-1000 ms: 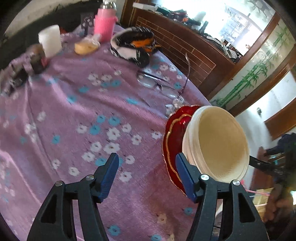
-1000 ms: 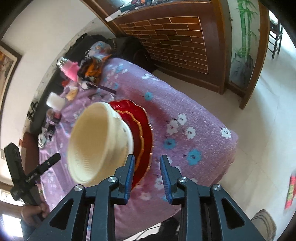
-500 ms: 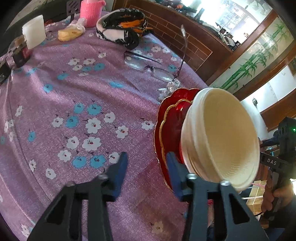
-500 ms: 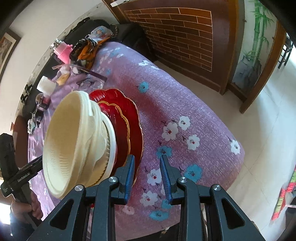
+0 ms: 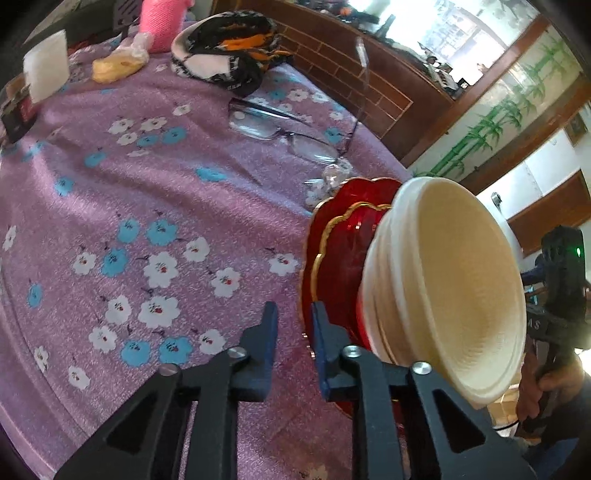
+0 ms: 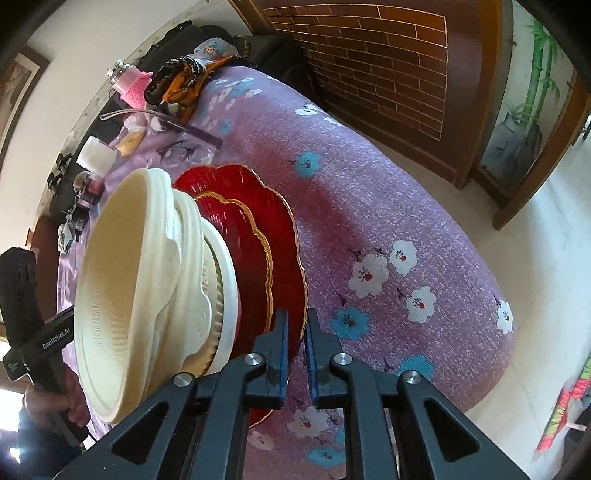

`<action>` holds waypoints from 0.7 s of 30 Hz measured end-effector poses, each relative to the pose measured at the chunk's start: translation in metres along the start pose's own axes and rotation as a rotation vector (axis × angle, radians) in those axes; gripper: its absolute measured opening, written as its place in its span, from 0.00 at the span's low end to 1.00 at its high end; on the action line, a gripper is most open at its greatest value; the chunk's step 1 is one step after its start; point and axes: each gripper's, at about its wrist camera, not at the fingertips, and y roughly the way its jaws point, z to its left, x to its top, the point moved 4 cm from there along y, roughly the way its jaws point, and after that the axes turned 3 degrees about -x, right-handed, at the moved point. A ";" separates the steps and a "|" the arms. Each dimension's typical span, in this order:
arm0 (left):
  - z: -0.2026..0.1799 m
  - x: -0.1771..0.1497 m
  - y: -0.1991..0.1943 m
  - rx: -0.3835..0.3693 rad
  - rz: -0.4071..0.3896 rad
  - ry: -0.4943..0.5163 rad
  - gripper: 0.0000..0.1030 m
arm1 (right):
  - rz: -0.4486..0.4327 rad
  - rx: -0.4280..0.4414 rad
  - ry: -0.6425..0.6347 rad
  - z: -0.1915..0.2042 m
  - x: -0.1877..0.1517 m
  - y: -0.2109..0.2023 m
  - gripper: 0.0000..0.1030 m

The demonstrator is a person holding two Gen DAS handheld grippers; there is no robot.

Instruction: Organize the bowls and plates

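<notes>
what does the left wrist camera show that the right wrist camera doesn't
Only the left wrist view shows the left claw shut on the rim of the big red plate, with glasses close up. Only the right wrist view shows the right claw shut on the plate's rim, plus the tiled floor. Both show the cream bowls stacked on the red plates, the purple cloth, the pink bottle and the scarf.

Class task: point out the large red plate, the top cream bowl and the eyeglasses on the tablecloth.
large red plate (image 6: 284, 236), right wrist view, on its scalloped rim.
top cream bowl (image 5: 461, 280), left wrist view, on its inner wall.
eyeglasses (image 5: 310, 149), left wrist view, on the nearer lens.
</notes>
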 end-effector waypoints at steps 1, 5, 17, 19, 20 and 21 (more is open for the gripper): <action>-0.002 -0.001 0.000 -0.002 -0.003 0.008 0.09 | 0.001 0.003 0.000 0.000 0.001 0.000 0.09; -0.005 -0.003 -0.002 0.006 -0.014 0.018 0.08 | 0.004 0.010 0.006 0.001 0.003 0.001 0.09; 0.033 -0.039 -0.043 0.079 -0.072 -0.097 0.07 | 0.044 0.068 -0.074 0.048 -0.002 0.009 0.09; 0.046 -0.048 -0.056 0.098 -0.090 -0.131 0.07 | 0.053 0.079 -0.103 0.065 -0.004 0.013 0.09; 0.053 -0.053 -0.063 0.109 -0.101 -0.151 0.07 | 0.060 0.084 -0.123 0.074 -0.005 0.016 0.09; 0.062 -0.059 -0.071 0.121 -0.113 -0.174 0.08 | 0.066 0.089 -0.144 0.084 -0.007 0.019 0.09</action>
